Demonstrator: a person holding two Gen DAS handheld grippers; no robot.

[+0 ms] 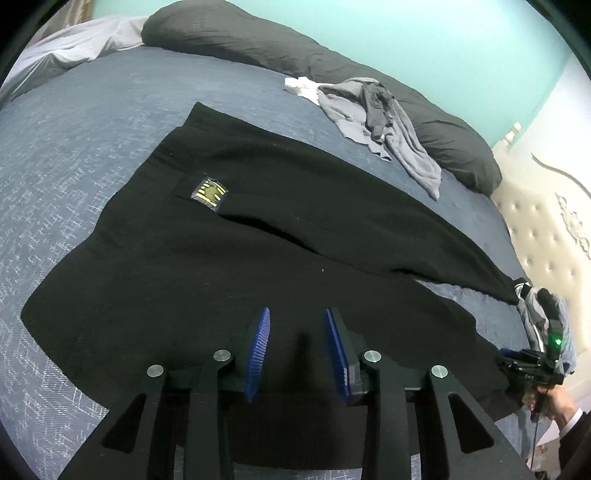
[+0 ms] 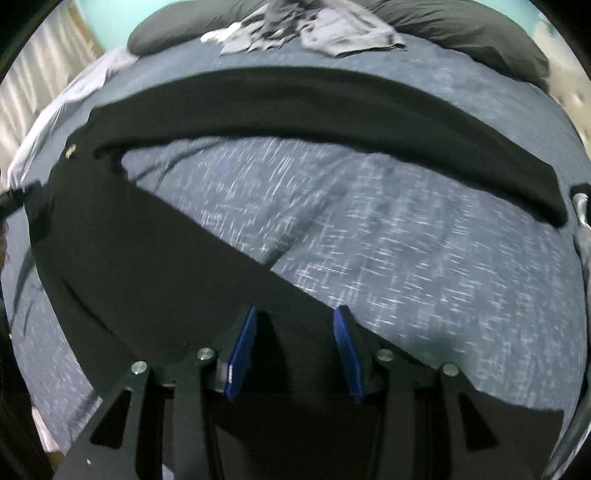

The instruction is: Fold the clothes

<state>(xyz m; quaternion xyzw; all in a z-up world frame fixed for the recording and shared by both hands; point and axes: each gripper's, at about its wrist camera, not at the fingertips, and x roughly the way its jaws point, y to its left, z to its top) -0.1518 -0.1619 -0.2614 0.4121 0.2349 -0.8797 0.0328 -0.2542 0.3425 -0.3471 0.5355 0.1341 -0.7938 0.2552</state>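
Blue-padded fingers (image 1: 260,350) of the left gripper (image 1: 297,349) stand part open in the left wrist view, with a clear gap between the pads and no cloth pinched in it; they hang just over the near hem of the black trousers (image 1: 229,236). These trousers lie spread flat on the blue-grey bedspread (image 1: 74,147), reaching from the near edge of the bed toward its middle, one leg running off toward the right edge by the cream tufted headboard (image 1: 546,236). A small yellow-striped label (image 1: 209,192) sits on the black fabric. Toward the far edge a rumpled heap of grey clothes (image 1: 373,118) rests against a long dark pillow (image 1: 258,48). At the right edge the right gripper (image 1: 532,363) shows with a green light, held by a hand (image 1: 554,402); its jaws cannot be read from here.

From the right wrist view, which is blurred, the right gripper (image 2: 295,347) has its blue pads (image 2: 242,350) set moderately apart, nothing between them, over the edge of one black trousers (image 2: 147,258) leg. That leg crosses the near left of the bedspread (image 2: 406,240); the other leg arcs across the far side, bare bedspread between them. Grey clothes (image 2: 332,29) lie at the far edge.
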